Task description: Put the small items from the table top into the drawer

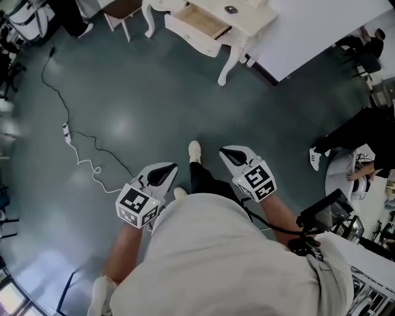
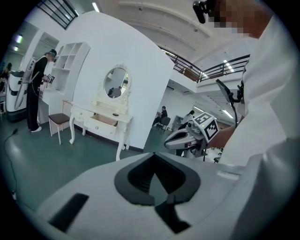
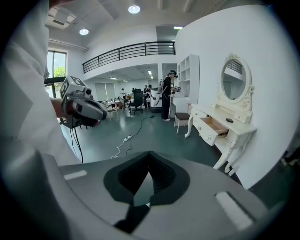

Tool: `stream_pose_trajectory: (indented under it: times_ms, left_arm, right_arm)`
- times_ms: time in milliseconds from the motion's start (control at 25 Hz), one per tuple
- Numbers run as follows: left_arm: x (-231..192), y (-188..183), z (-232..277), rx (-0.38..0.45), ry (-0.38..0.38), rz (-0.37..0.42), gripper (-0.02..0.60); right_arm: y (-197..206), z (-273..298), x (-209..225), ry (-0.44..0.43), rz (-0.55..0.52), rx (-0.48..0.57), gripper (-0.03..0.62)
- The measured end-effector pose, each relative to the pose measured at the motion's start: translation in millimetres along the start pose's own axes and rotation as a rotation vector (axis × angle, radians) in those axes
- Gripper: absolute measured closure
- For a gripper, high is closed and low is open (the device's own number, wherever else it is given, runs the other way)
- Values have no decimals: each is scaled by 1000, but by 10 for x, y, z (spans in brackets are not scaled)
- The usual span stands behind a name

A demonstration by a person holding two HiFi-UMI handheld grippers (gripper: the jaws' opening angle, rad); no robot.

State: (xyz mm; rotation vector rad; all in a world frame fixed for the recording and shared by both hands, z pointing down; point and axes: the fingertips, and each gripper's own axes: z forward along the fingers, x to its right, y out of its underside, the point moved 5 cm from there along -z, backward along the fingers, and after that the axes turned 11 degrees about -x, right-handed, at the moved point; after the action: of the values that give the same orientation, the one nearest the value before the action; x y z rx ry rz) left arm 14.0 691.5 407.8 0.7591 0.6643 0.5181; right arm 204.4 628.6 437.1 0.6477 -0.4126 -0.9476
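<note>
Left claw [image 1: 163, 173] and right claw [image 1: 234, 155] clenched empty, well apart from the bench [image 1: 258, 20].
Upper frame: drawer [image 1: 200, 21] open, small dark item [image 1: 231, 9] on top.

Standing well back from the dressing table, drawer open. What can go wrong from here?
The cable and its power strip lie on the floor left of the walk to the dressing table: possible trip or snag.
The open drawer juts out; a gripper reaching the small dark item on the top may knock it.
The left gripper and right gripper are shut and empty; arriving shut would likely shove the item.
</note>
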Motion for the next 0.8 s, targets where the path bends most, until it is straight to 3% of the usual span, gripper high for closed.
stream_pose_trajectory:
  times_ms: [240, 560, 800]
  left_arm:
    - [-476, -637, 299, -16, -55, 15, 580]
    - [-1163, -1668, 1019, -17, -117, 26, 548]
    - [-1573, -1972, 1162, -31, -118, 2, 553]
  right_arm:
    - [-472, 377, 812, -20, 3, 41, 508]
    - [-913, 816, 2197, -52, -15, 57, 497]
    - [-1220, 1128, 2559, -69, -7, 49, 491]
